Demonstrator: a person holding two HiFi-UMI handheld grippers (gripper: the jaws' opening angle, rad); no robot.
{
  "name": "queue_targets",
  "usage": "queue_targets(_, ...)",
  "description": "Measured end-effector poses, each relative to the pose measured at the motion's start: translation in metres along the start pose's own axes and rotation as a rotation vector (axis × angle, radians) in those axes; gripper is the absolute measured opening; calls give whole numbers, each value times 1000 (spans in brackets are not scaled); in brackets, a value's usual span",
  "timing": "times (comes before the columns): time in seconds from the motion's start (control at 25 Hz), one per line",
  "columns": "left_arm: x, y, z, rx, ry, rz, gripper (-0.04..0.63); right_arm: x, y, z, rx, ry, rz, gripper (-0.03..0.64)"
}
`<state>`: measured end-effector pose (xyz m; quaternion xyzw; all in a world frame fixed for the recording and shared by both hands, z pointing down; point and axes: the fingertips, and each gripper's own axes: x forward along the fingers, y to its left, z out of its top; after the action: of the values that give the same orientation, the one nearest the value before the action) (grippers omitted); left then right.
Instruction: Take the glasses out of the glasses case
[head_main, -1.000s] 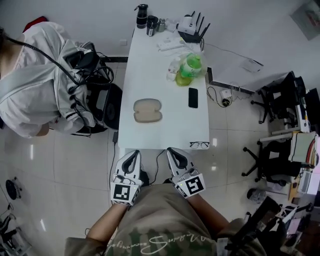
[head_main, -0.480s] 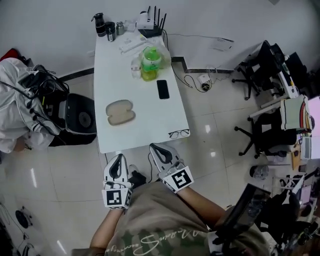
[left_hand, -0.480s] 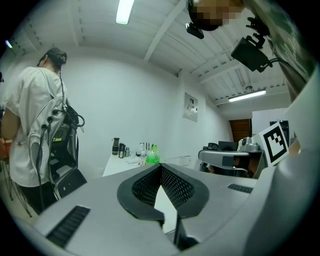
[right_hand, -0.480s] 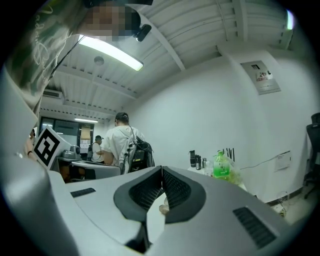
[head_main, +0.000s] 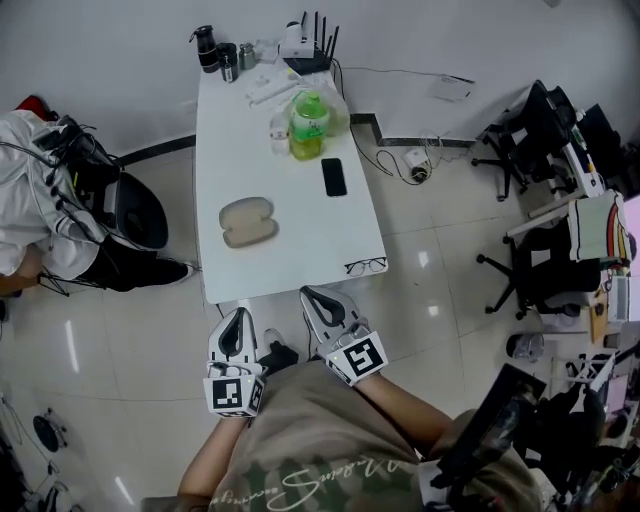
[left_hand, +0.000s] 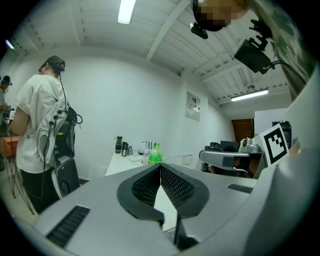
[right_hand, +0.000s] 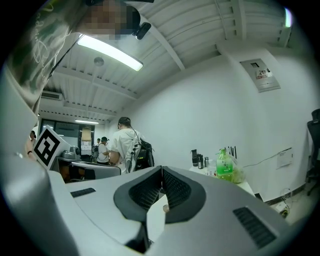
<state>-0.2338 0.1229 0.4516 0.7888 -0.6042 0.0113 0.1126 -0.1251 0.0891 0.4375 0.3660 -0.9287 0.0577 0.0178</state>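
Observation:
A beige glasses case (head_main: 248, 222) lies closed in the middle of the white table (head_main: 300, 240). A pair of dark-framed glasses (head_main: 366, 266) rests at the table's near right corner, apart from the case. My left gripper (head_main: 238, 318) is held below the table's near edge, its jaws shut with nothing between them. Beside it, my right gripper (head_main: 314, 296) is likewise shut and empty, just short of the table edge. In the left gripper view the left gripper (left_hand: 160, 167) points over the table; the right gripper (right_hand: 161, 170) shows the same in its own view.
A black phone (head_main: 333, 177) and a green bottle (head_main: 307, 125) stand further back. Flasks (head_main: 208, 48) and a router (head_main: 308, 50) sit at the far end. A person in white (head_main: 40, 200) stands to the left. Office chairs (head_main: 535, 270) crowd the right side.
The head view has swung: the table shifted left in the picture and then steadied. Both grippers stay shut near the table's front edge. The person at the left moved further off.

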Motion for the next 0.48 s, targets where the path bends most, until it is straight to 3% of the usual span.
queue_targets(0.32,10,24,-8,-38,12,6,8,23,21,-3,-42,13,60,12)
queue_targets(0.48,17,22,-11,-72,22,-47,8,33,24,-2,-61,11,73,12)
